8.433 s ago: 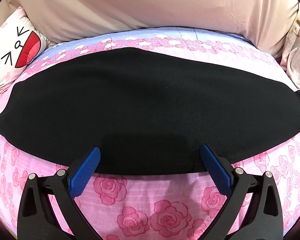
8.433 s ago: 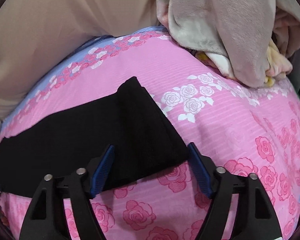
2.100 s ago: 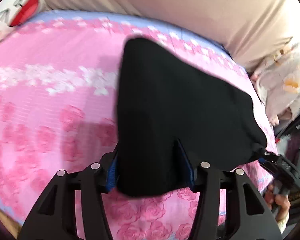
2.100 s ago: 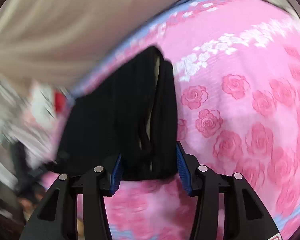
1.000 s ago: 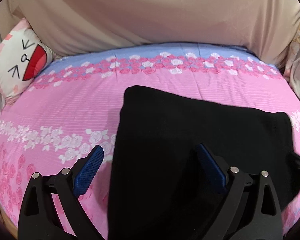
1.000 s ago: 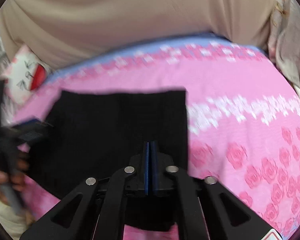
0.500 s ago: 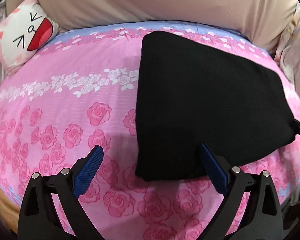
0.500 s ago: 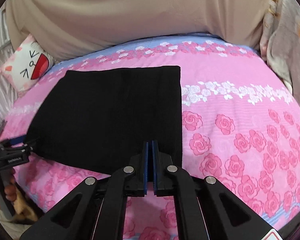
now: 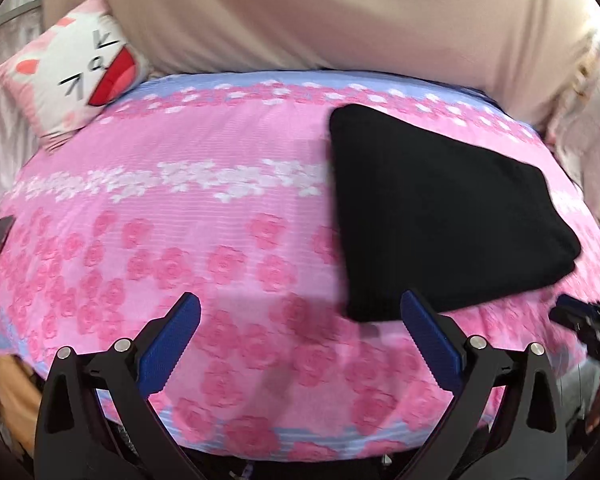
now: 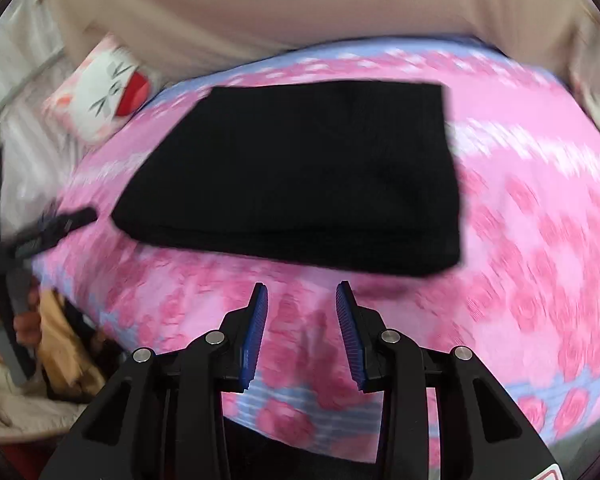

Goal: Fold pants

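The black pants (image 9: 440, 216) lie folded into a flat rectangle on the pink rose bedsheet (image 9: 204, 240); they also show in the right wrist view (image 10: 308, 176). My left gripper (image 9: 300, 304) is open and empty, hovering near the bed's front edge, just left of the pants' near corner. My right gripper (image 10: 302, 292) is open and empty, a little in front of the pants' near edge. The left gripper shows at the left of the right wrist view (image 10: 56, 224).
A cat-face cushion (image 9: 76, 68) lies at the bed's far left, also seen in the right wrist view (image 10: 108, 100). A beige cover (image 9: 320, 12) hangs behind the bed. Pale bedding (image 9: 588, 128) is piled at the right. The bed's front edge (image 9: 300, 448) is close below.
My right gripper has opened and let go of the pants, and pulled back. My left gripper has drawn back and to the left. The folded pants rest on the bed.
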Available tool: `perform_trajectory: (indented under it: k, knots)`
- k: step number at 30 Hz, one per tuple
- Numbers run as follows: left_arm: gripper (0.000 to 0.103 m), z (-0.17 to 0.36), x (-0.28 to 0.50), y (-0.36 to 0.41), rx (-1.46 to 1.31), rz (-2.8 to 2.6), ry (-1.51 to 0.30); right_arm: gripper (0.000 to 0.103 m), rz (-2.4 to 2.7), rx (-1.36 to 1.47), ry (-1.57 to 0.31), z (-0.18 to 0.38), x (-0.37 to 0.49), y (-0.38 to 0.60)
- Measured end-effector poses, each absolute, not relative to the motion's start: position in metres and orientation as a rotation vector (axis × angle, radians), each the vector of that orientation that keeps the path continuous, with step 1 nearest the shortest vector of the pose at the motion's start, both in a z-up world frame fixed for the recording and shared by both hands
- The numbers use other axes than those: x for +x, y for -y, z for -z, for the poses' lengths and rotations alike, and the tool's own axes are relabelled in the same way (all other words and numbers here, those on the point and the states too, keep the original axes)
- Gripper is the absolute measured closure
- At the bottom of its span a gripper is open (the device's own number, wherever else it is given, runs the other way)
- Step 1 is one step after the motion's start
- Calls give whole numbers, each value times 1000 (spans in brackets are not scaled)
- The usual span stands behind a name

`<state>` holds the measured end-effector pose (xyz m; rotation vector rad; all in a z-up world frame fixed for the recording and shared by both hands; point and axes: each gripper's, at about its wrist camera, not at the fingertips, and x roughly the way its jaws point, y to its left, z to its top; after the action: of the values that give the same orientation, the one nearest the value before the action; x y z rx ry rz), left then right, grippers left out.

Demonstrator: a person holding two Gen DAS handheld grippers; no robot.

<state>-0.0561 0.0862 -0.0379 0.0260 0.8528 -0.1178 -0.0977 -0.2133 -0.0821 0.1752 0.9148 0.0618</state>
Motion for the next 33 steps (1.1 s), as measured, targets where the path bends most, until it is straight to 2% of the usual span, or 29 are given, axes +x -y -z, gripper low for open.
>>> perform_trajectory:
  k: [4, 14, 15, 16, 18, 19, 23, 26, 27, 28, 29, 30, 33]
  knots:
    - [5, 47, -56, -47, 96, 216, -866, 68, -14, 301, -869, 77, -112, 246]
    - [5, 41, -54, 50, 276, 383, -803, 67, -23, 319, -804, 57, -85, 278]
    - [5, 41, -52, 60, 291, 403, -793, 70, -24, 311, -827, 61, -73, 281]
    - [5, 41, -51, 66, 306, 412, -793, 85, -35, 310, -834, 62, -67, 284]
    - [5, 42, -51, 86, 354, 438, -786, 89, -80, 301, -804, 49, -59, 282]
    - [5, 42, -52, 94, 374, 449, -777, 97, -122, 309, -781, 40, -58, 282]
    - [5, 35, -53, 123, 417, 492, -729, 97, -249, 337, -701, -1, -46, 279]
    - [6, 29, -41, 136, 362, 542, -728, 97, -319, 346, -705, -11, -36, 272]
    - [12, 28, -35, 136, 326, 547, -733, 97, -340, 353, -710, -11, -32, 271]
    - [42, 28, -23, 137, 303, 547, -753, 97, -347, 353, -712, -12, -29, 271]
    - [64, 31, -10, 135, 299, 525, -787, 94, -349, 356, -711, -12, -27, 272]
    - [75, 34, 3, 131, 276, 505, -820, 92, -341, 360, -710, -11, -27, 276]
    - [88, 37, 30, 113, 194, 504, -878, 86, -268, 359, -702, -4, -35, 292]
